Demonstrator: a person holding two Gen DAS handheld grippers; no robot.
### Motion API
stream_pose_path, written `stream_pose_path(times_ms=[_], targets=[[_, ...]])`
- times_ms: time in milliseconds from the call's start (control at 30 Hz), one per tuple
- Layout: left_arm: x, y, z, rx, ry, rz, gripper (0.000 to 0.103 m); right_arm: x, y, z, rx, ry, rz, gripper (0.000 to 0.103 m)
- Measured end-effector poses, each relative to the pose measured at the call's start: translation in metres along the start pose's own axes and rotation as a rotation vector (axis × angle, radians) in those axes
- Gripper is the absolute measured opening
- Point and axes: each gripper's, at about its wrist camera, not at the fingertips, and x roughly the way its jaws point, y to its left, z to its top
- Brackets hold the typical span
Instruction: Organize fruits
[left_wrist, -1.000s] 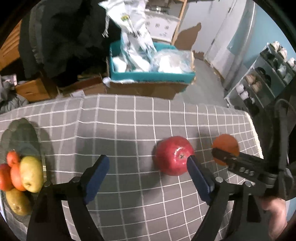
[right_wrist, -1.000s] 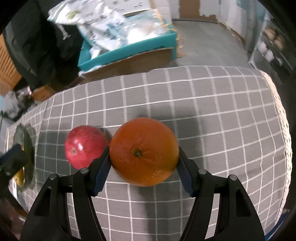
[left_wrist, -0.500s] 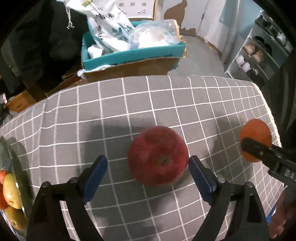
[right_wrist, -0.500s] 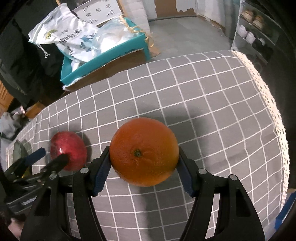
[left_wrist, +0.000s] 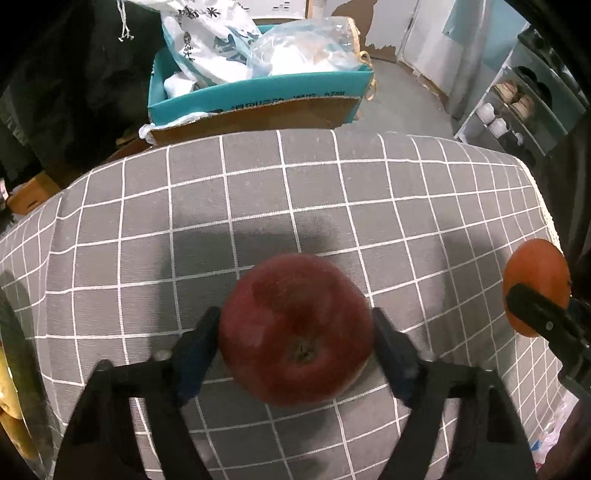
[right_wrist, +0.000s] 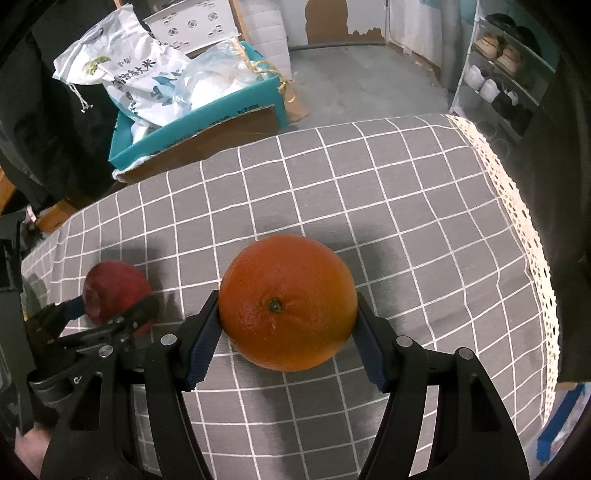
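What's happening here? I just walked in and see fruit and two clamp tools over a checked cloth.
A person is sorting fruit with a handheld gripper in each hand. The right gripper is clamped on an orange above the grey checked tablecloth. The left gripper is closing its jaws around a red apple, with both pads at the apple's sides. More fruit shows at the far left edge of the left wrist view.

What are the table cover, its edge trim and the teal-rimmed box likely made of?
Table cover: looks like woven fabric, matte grey with a white grid; it drapes and wrinkles at the edges.
Edge trim: seems to be cream lace, with a scalloped openwork border.
Box: probably corrugated cardboard, brown raw face, teal printed band on top with a slight sheen and a torn flap.
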Motion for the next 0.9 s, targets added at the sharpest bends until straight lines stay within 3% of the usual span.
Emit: stream_pose_path(times_ms=[467,900], targets=[[-0.010,-0.003,-0.011,0.039,-0.049,0.010,0.076,-0.001,0.006,-0.002,-0.013,-0.002,0.005,0.067],[-0.069,0.011,-0.024,0.032,-0.152,0.034,0.076,-0.031,0.031,-0.003,-0.090,-0.089,0.003,0.067]])
